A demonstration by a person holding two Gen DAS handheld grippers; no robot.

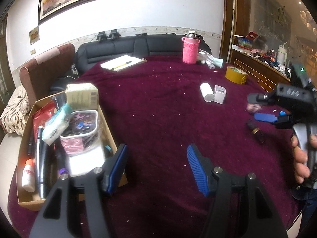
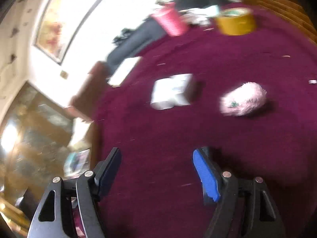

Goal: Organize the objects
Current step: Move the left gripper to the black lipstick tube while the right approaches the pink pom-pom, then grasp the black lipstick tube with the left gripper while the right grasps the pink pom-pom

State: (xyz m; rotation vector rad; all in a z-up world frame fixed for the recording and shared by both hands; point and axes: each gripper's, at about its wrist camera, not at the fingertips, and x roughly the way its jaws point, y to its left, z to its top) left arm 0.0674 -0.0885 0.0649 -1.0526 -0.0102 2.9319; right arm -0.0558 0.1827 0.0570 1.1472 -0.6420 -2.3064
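A cardboard box (image 1: 108,127) at the left holds a floral pouch (image 1: 81,127), a tissue pack, pens and a small bottle. My left gripper (image 1: 156,164) is open and empty above the maroon cloth, just right of the box. On the cloth lie a white bottle (image 1: 206,92), a small white box (image 1: 220,94), a lipstick (image 1: 255,131) and a pink fluffy item (image 2: 243,99). My right gripper (image 2: 156,168) is open and empty, hovering short of the white bottle and box (image 2: 172,92). It also shows in the left wrist view (image 1: 257,107) at the right edge.
A yellow tape roll (image 1: 236,75) and a pink-sleeved bottle (image 1: 190,48) stand at the far side of the table. A notepad with a pen (image 1: 122,62) lies at the back. A black sofa and a cluttered wooden counter border the table.
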